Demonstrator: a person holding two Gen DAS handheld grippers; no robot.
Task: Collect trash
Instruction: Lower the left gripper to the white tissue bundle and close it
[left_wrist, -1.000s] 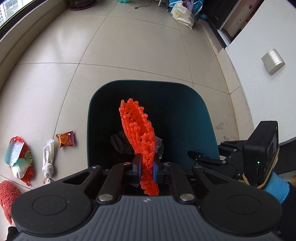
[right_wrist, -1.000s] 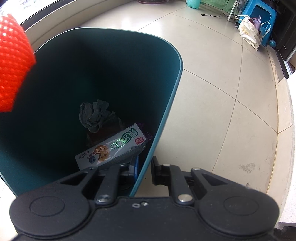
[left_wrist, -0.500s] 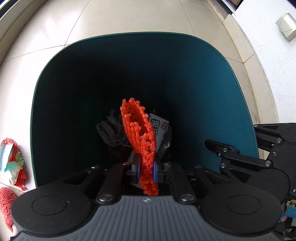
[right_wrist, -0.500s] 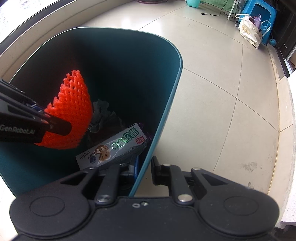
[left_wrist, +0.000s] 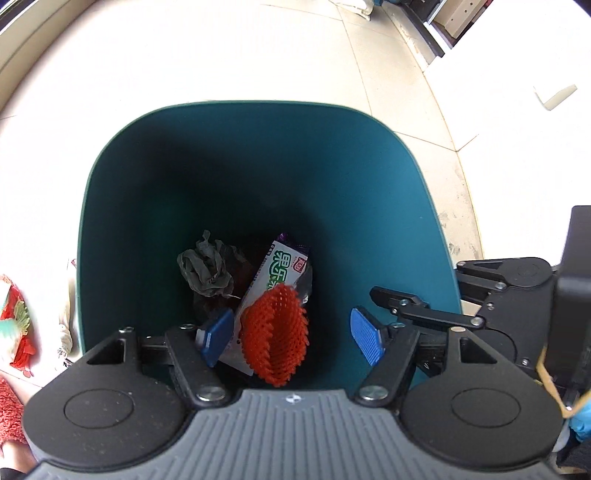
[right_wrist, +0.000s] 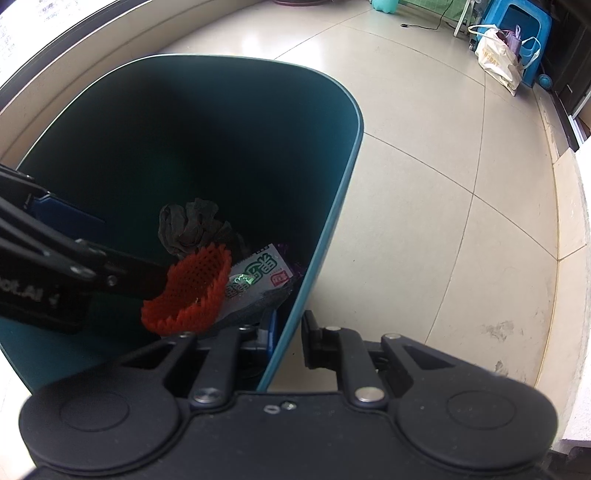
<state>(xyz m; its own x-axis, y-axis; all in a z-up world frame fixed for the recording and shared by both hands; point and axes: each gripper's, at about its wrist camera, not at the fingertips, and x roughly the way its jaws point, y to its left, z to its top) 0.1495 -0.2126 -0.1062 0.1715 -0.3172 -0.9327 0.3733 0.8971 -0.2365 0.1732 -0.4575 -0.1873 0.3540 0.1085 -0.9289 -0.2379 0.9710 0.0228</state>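
Inside the teal bin (left_wrist: 388, 177), an orange foam net (left_wrist: 275, 338) sits between the left gripper's (left_wrist: 291, 338) spread fingers, probably released. The net looks light, soft and springy. The right gripper (right_wrist: 288, 338) clamps the bin's rim.

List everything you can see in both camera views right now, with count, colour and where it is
bin: one, teal, on the tiled floor, its right wall between the right gripper's fingers
foam net: one, orange, inside the bin, free of both fingers
snack wrapper: one, white with green print, in the bin under the net
crumpled wad: one, grey, in the bin beside the wrapper
floor litter: a few pieces, red and white, left of the bin
tote bag: one, cream, by a blue stool far back
left gripper: one, black with blue pads, open above the bin
right gripper: one, black, shut on the bin wall
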